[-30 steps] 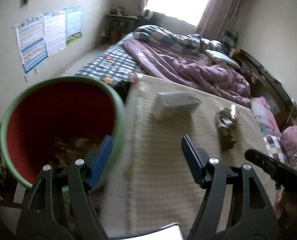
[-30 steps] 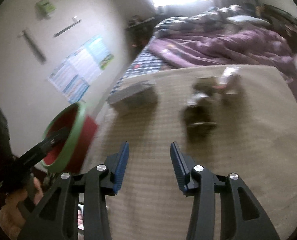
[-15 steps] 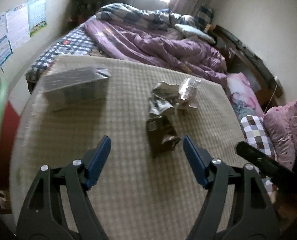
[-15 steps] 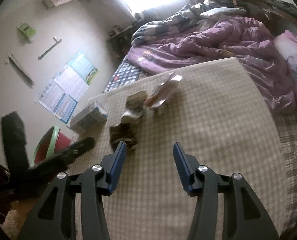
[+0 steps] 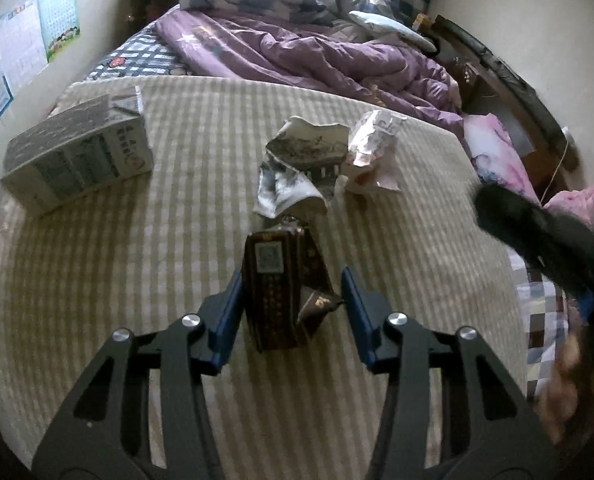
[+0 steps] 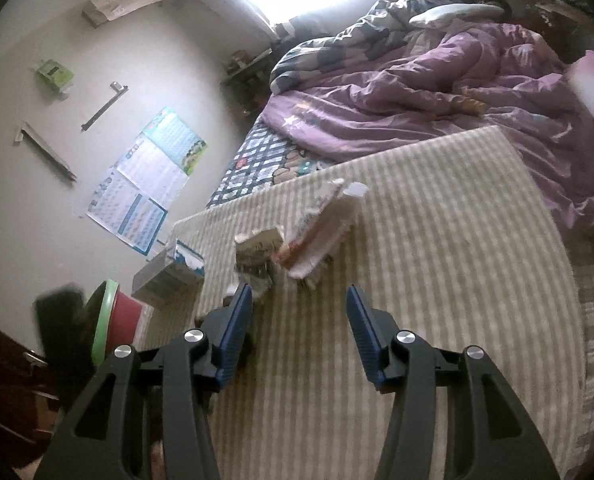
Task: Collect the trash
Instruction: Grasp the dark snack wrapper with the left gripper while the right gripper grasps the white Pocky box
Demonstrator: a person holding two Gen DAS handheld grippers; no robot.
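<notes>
Left wrist alone shows jaws closing around, not pinching, the brown box (image 5: 275, 280); right jaws spread.

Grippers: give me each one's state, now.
Left gripper: open, jaws just closing around the dark brown packet, not yet clamped.
Right gripper: open, empty.

Both wrist views look steeply down past their jaws, close over the striped mat (image 5: 397, 240), sharing the crumpled wrappers (image 6: 313, 236) ahead.
</notes>
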